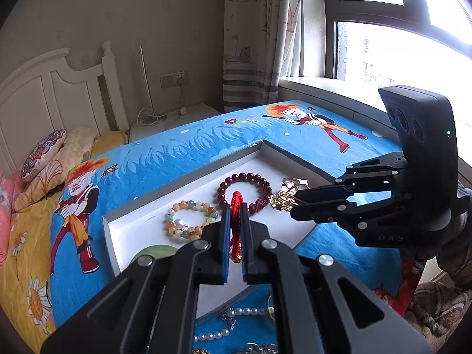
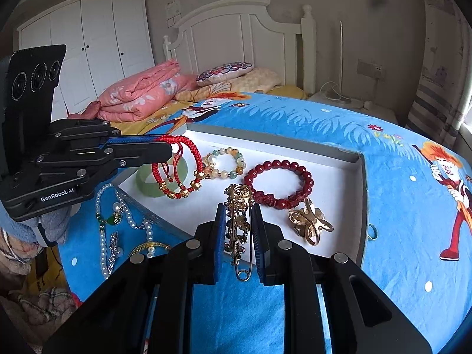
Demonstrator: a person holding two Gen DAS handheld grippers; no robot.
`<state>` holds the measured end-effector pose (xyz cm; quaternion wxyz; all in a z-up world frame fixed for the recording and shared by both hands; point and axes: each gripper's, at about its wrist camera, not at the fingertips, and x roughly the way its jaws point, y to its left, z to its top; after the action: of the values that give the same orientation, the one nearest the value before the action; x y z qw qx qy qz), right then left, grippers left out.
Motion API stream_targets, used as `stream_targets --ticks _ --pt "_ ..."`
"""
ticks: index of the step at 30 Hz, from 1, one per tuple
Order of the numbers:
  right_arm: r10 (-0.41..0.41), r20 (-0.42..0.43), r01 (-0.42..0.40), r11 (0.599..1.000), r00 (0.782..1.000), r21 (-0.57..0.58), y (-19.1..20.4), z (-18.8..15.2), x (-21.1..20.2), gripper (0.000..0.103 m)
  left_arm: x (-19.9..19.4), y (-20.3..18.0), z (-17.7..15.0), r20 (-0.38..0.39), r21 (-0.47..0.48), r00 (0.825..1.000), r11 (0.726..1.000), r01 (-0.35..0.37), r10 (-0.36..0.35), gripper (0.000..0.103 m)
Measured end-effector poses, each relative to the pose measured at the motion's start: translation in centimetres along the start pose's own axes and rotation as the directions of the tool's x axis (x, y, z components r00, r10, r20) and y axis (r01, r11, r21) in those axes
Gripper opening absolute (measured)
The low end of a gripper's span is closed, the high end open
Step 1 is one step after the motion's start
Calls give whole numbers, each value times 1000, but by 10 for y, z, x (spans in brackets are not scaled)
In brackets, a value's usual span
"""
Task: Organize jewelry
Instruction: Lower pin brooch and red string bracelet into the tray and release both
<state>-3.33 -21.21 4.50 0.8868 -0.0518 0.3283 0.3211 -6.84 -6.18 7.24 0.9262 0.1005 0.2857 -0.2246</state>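
Observation:
A white tray (image 2: 339,162) with grey walls lies on the blue bed cover. In it lie a dark red bead bracelet (image 2: 278,184), a pale multicoloured bead bracelet (image 2: 225,162), a green jade bangle (image 2: 147,181) and a gold flower brooch (image 2: 309,225). My left gripper (image 2: 169,147) is shut on a red cord bracelet (image 2: 177,168) with gold charms, which hangs above the tray's left end; it also shows in the left wrist view (image 1: 236,206). My right gripper (image 2: 239,215) is shut on a gold pin brooch (image 2: 240,230) over the tray's near side.
Pearl necklaces (image 2: 118,215) and other small jewellery lie loose on the blue cover left of the tray. A folded pink quilt (image 2: 138,91) and pillows (image 2: 224,72) lie by the white headboard. A window and curtain are to the right.

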Motion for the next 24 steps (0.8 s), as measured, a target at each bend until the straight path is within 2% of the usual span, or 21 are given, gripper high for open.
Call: stream_targets --ticks 5,6,7,8,9,10,12,18,21,24 --pt "6 -16 -6 999 1000 36 -6 6 14 19 14 2 1 -23 -6 999 999 -35 35 6" --pt "10 -12 -10 999 1000 51 -8 6 16 20 17 3 0 -31 -13 998 999 -48 47 11" --pt "11 -9 -10 998 1000 64 -11 6 17 22 19 6 -2 -45 -25 997 998 -65 63 25" --pt "14 -9 -13 997 1000 79 -13 6 17 28 19 9 -3 -46 -35 996 996 -78 77 34" --pt "18 -9 -17 996 1000 91 -14 5 17 32 17 12 -5 -36 -47 995 995 -92 91 48" --pt "20 -6 -20 995 1000 96 -15 3 16 32 14 14 -7 -26 -57 995 993 -99 98 53" --pt "22 -4 -21 995 1000 96 -13 0 11 32 7 17 -9 -17 -67 994 991 -112 111 54" --pt "39 31 -43 992 999 117 -10 -9 -6 32 -23 23 -26 22 -97 982 978 -184 187 71" --pt "45 37 -49 990 998 133 -11 -15 -11 32 -39 28 -40 38 -143 975 967 -212 220 80" --pt "50 48 -57 988 998 143 -10 -18 -16 32 -56 36 -56 54 -199 968 952 -231 246 82"
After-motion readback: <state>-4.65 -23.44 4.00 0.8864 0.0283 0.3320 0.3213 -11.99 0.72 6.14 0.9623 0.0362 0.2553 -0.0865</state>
